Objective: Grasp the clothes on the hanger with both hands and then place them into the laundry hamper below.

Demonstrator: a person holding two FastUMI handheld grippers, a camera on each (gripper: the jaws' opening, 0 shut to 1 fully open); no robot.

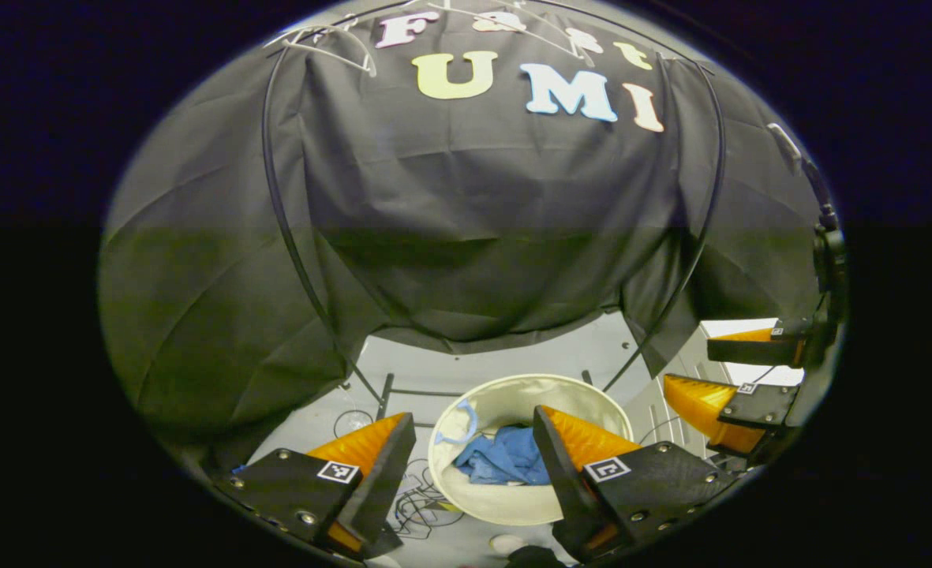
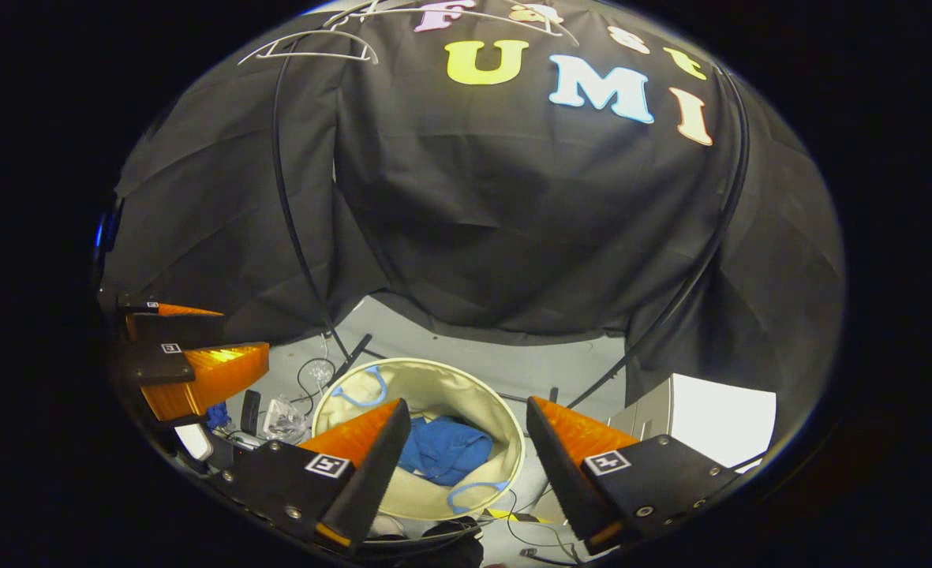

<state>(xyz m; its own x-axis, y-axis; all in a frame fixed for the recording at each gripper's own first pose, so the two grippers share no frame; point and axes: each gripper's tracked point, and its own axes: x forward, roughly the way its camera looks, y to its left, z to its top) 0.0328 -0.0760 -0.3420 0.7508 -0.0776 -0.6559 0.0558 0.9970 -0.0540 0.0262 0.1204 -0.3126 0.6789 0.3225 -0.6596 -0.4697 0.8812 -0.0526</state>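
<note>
Blue clothes (image 1: 505,456) lie crumpled inside the round cream laundry hamper (image 1: 513,394) on the floor; the right gripper view has the same blue clothes (image 2: 443,450) in the hamper (image 2: 434,375). My left gripper (image 1: 473,450) is open above the hamper, nothing between its fingers. My right gripper (image 2: 466,442) is open too, over the hamper, empty. The right gripper (image 1: 730,371) appears at the right edge of the left gripper view, and the left gripper (image 2: 189,355) at the left edge of the right gripper view. Bare white hangers (image 1: 331,39) (image 2: 316,39) hang at the top.
A black rack frame (image 1: 284,237) arches in front of the booth's black cloth wall. Loose cables (image 1: 422,497) lie on the pale floor beside the hamper. Clear wrapping and small items (image 2: 284,418) sit left of the hamper. A white box (image 2: 718,418) stands at the right.
</note>
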